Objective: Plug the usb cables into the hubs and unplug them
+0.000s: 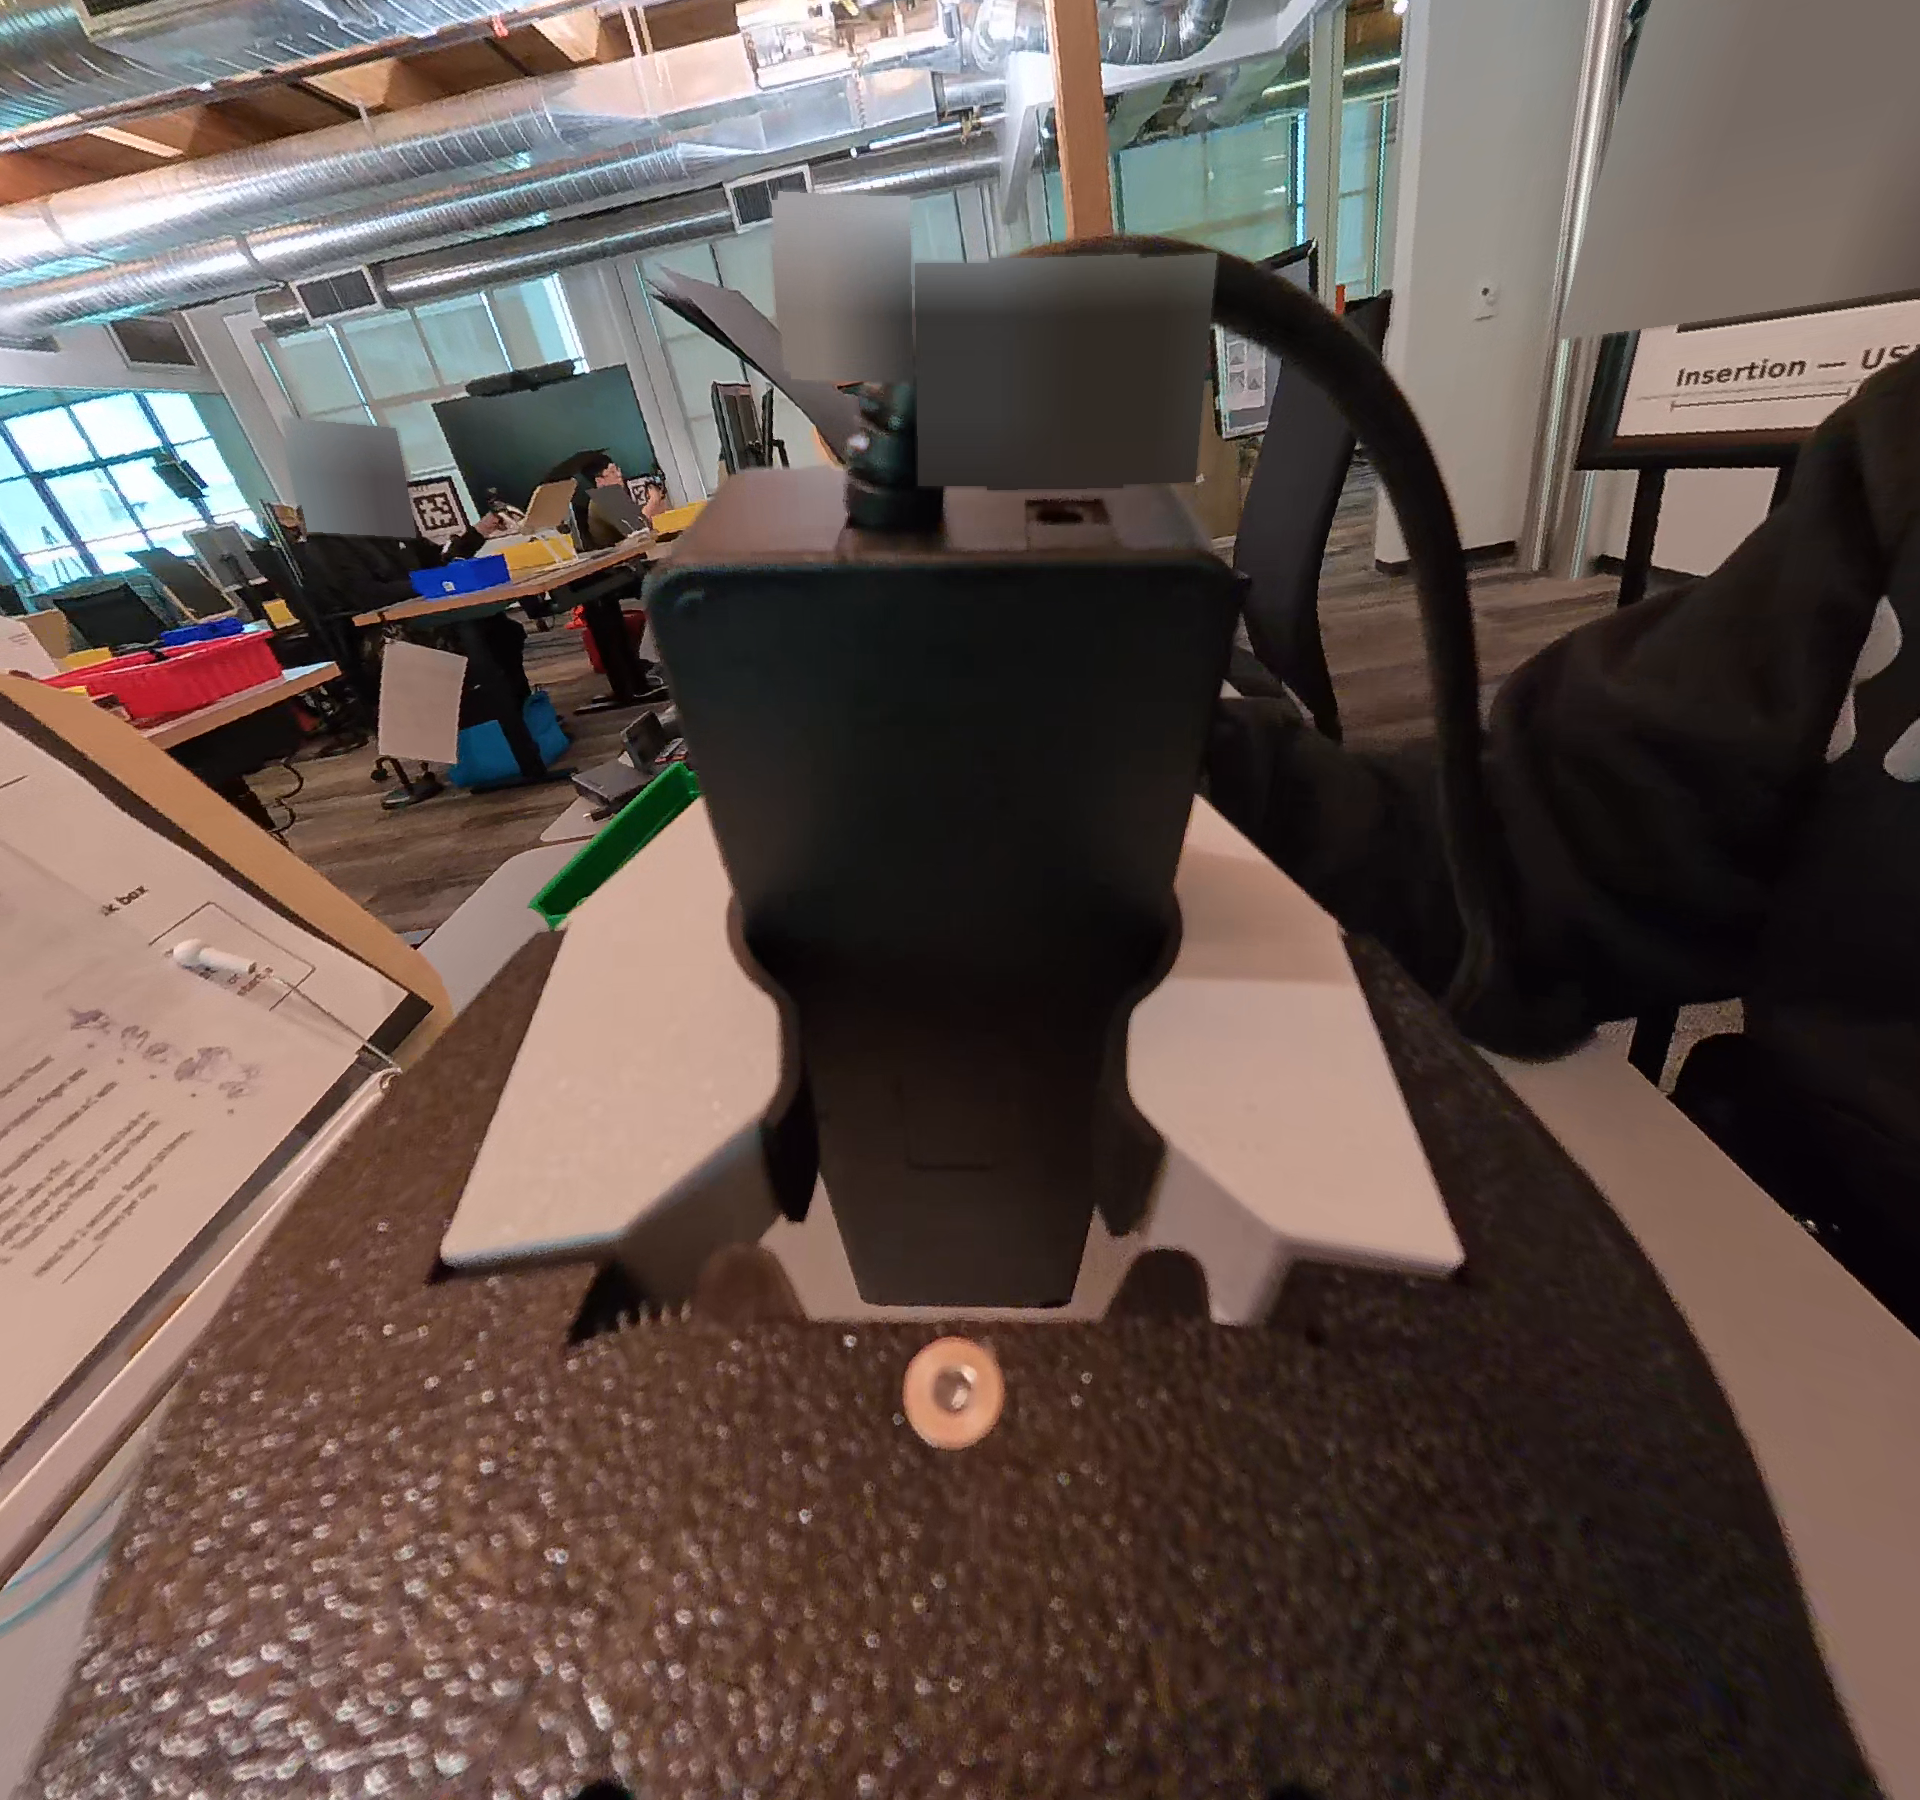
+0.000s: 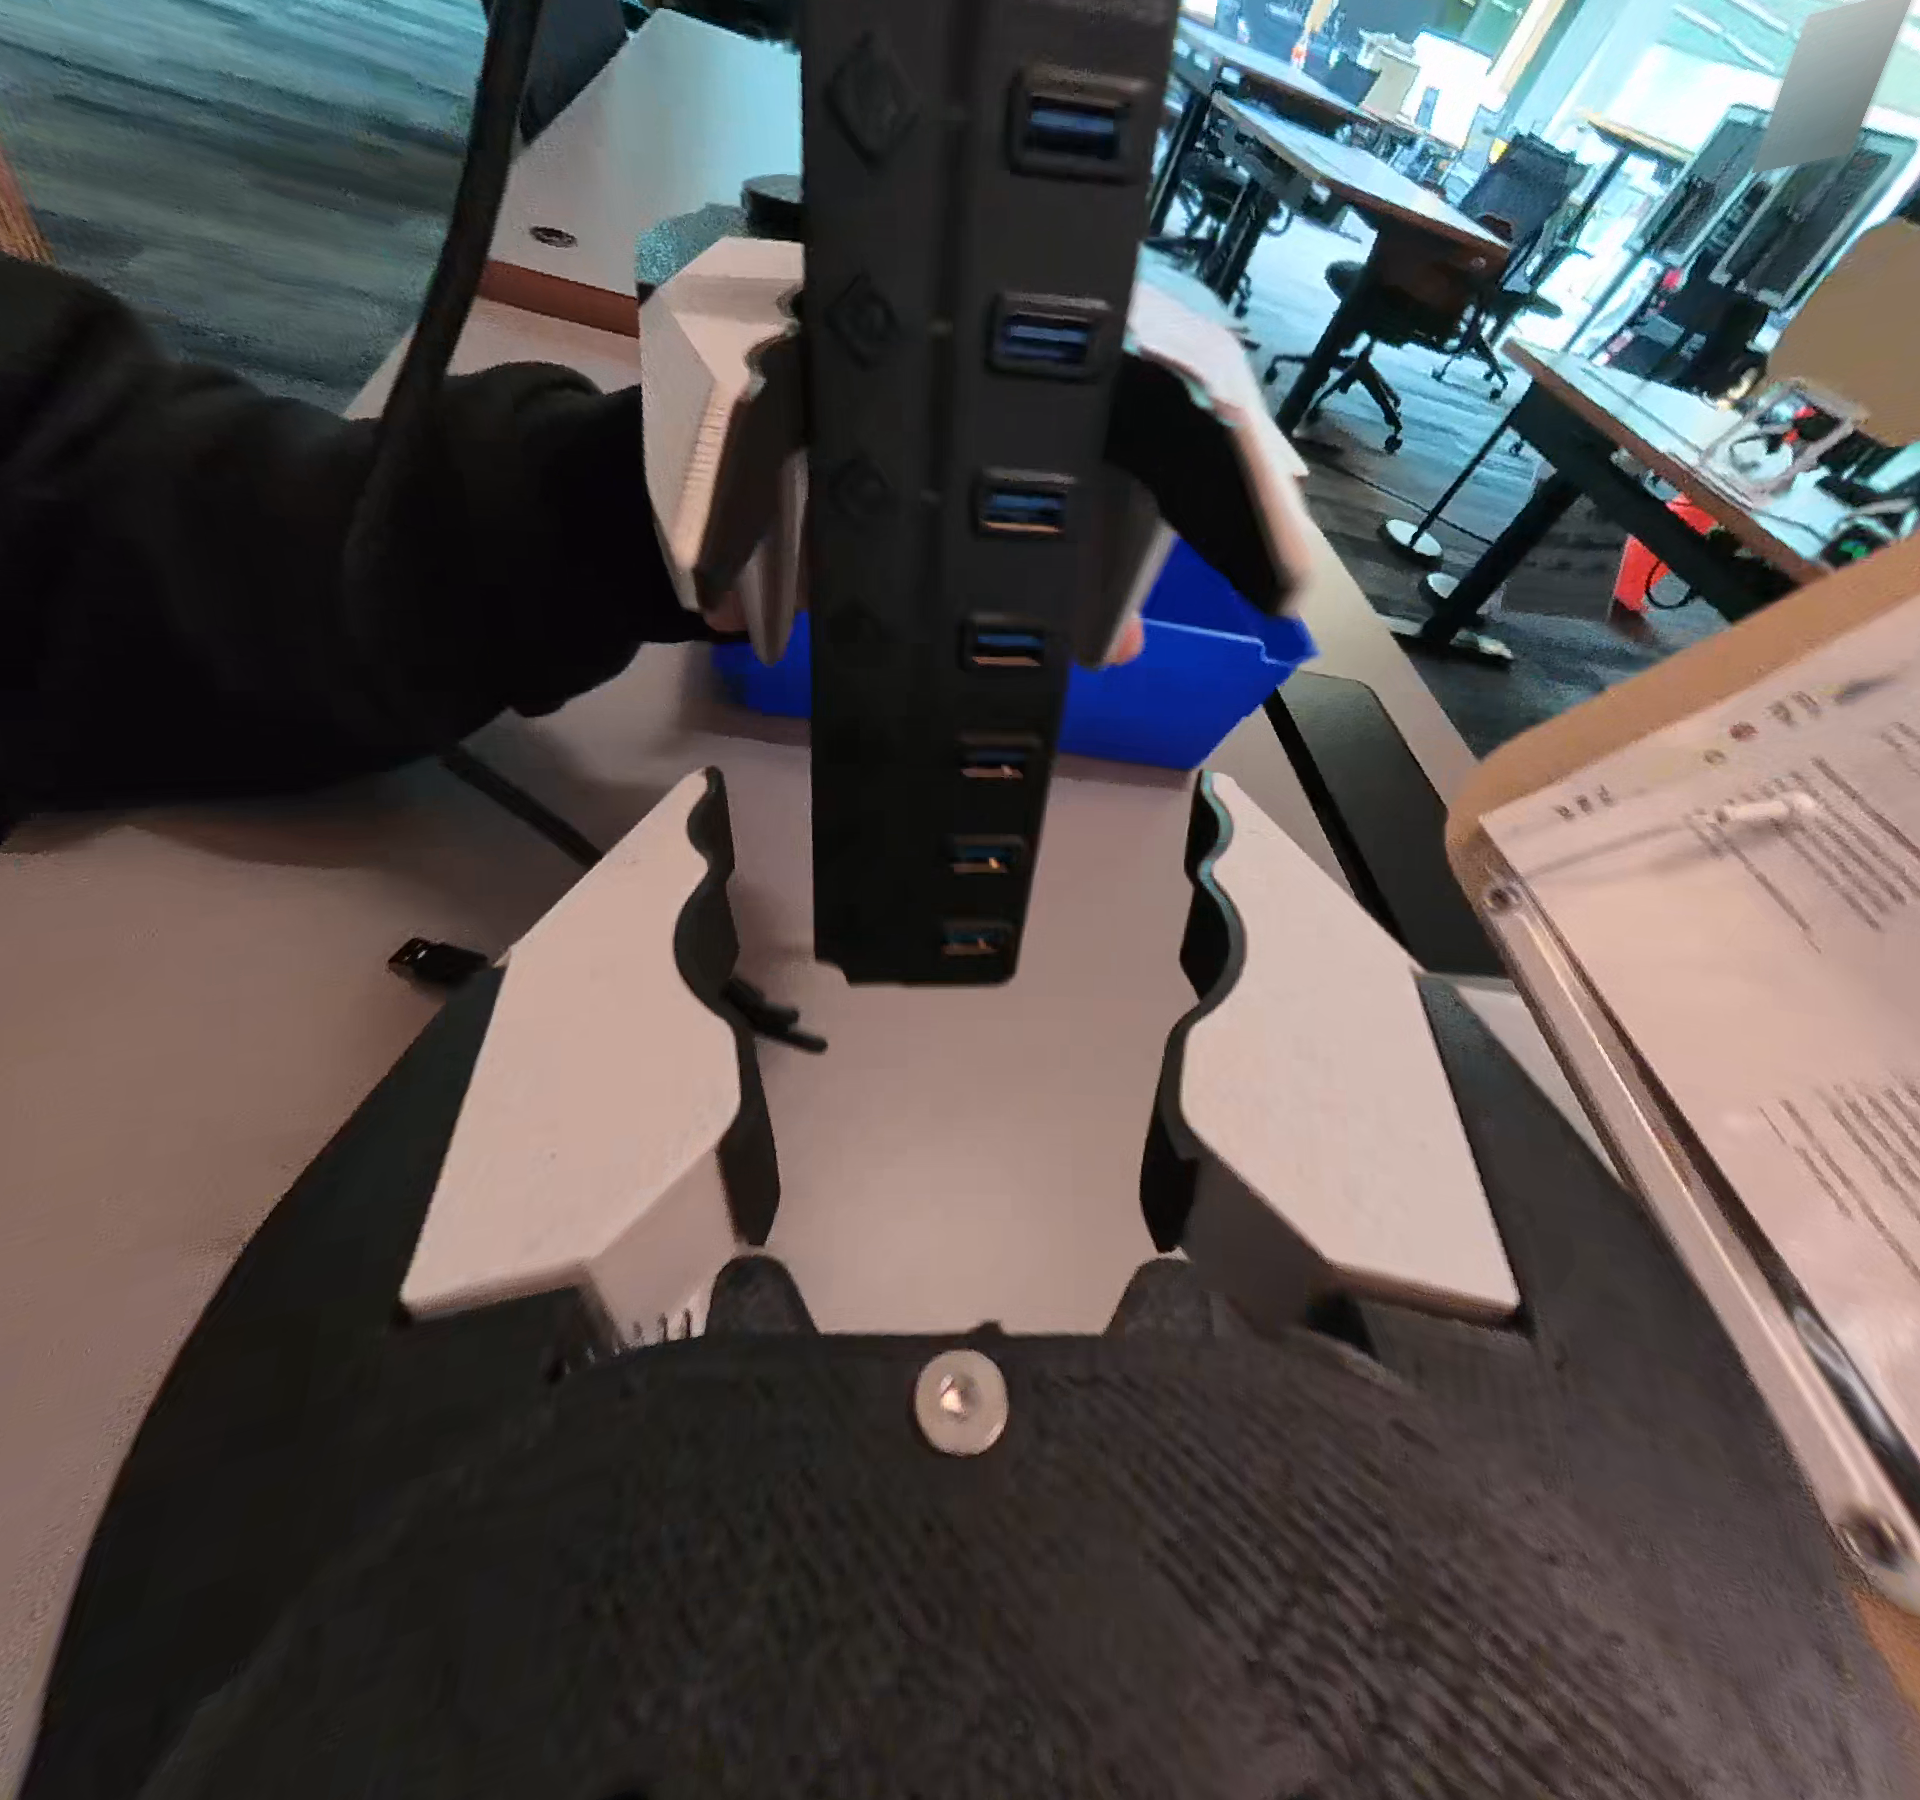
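Observation:
A long black USB hub (image 1: 935, 711) is held upright in my left gripper (image 1: 956, 929), which is shut on its sides; I see its plain back. A thick black cable (image 1: 1434, 607) leaves its top end and arcs down to the right. In the right wrist view the hub (image 2: 904, 503) shows a column of several blue ports, all empty, with the left gripper (image 2: 940, 628) clamped around its middle. My right gripper (image 2: 956, 794) is open and empty, with the hub's lower end hanging between its fingertips without touching. A small black USB plug (image 2: 436, 961) lies on the table at left.
A blue bin (image 2: 1174, 701) stands behind the hub on the white table (image 2: 208, 1023). A green bin (image 1: 613, 857) lies farther off. An instruction sheet in a clear stand (image 2: 1714, 919) stands at the right, and shows in the left wrist view (image 1: 125, 1075). A person's black sleeve (image 2: 260, 555) reaches in.

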{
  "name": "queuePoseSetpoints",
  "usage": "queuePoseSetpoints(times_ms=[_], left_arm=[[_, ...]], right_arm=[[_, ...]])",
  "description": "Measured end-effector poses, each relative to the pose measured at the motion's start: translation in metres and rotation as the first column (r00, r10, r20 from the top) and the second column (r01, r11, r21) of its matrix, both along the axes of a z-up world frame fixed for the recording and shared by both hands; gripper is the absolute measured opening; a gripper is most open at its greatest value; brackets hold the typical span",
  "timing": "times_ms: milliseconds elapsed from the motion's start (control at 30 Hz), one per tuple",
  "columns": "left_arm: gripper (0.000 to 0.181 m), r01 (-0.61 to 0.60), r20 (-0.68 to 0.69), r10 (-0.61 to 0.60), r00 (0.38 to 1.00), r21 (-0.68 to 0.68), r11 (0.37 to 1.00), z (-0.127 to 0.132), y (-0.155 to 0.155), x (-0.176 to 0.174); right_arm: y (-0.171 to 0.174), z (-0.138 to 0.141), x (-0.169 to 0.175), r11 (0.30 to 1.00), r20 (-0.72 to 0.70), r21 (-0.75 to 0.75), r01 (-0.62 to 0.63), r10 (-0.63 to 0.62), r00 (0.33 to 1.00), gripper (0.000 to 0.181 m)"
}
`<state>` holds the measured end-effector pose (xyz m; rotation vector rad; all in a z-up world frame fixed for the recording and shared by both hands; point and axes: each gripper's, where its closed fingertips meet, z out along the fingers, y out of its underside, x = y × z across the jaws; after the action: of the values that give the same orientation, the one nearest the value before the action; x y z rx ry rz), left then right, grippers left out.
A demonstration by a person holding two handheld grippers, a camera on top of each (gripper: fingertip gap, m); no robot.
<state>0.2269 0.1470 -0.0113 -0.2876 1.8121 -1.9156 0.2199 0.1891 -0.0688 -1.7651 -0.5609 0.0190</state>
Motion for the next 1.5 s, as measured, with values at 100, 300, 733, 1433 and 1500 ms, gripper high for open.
queuePoseSetpoints(times_ms=[100, 300, 733, 1433, 1500], left_arm=[[0.061, 0.011, -0.015, -0.011, 1.000, 0.008, 1.000, -0.003, -0.002, 0.000], [0.060, -0.034, -0.019, 0.035, 0.999, 0.084, 0.996, -0.014, -0.003, 0.007], [0.091, -0.406, 0.083, 0.398, 0.913, 0.136, 0.904, 0.007, 0.046, 0.023], [0.079, -0.405, 0.057, 0.402, 0.914, 0.061, 0.912, 0.015, 0.062, 0.017], [0.079, -0.394, 0.055, 0.391, 0.919, 0.067, 0.917, 0.015, 0.059, 0.016]], right_arm=[[0.015, -0.006, -0.004, 1.000, 0.039, 0.018, 0.014, -0.015, 0.999, 0.068], [0.021, -0.015, -0.006, 1.000, 0.085, -0.018, 0.002, 0.000, 0.996, 0.052], [-0.030, 0.048, 0.082, 0.893, 0.241, 0.194, 0.405, -0.444, 0.863, 0.050], [-0.253, 0.124, 0.346, 0.341, 0.795, 0.070, 0.937, -0.586, 0.154, 0.051], [-0.262, 0.078, 0.353, 0.312, 0.850, -0.050, 0.949, -0.486, 0.205, 0.051]])
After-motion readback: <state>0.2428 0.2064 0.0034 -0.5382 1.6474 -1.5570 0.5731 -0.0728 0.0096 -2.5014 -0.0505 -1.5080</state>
